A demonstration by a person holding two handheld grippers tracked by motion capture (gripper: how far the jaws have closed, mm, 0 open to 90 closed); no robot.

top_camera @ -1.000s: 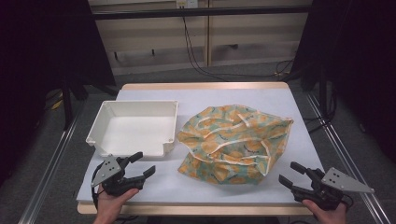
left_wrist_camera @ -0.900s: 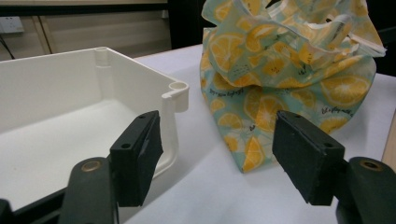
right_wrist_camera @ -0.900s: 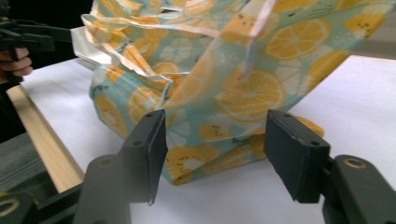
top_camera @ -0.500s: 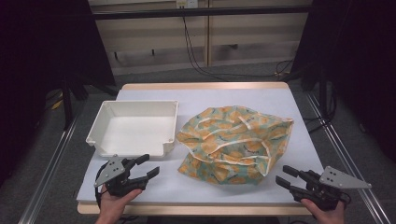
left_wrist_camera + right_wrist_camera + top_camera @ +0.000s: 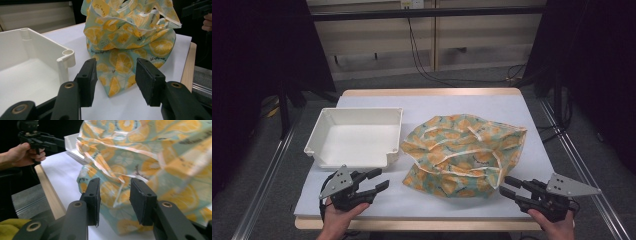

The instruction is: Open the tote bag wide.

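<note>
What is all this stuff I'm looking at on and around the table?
cloth bag: one, pale green with orange slices printed on it, crumpled on the right half of the sheet.
tray: one, white, empty, left of the bag.
sheet: one, pale lilac, covering the tabletop.
table: one, light wood edge, under the sheet.
cables: several, black, on the floor behind the table.
left tongs: one, black, part closed on nothing, near edge, pointing at the bag.
right tongs: one, black, part closed on nothing, at the bag's near right corner.
hands: two, holding the tongs.

Grey floor [image 5: 462, 80], pale panelled wall [image 5: 377, 35], seemingly dark curtains [image 5: 257, 50].
</note>
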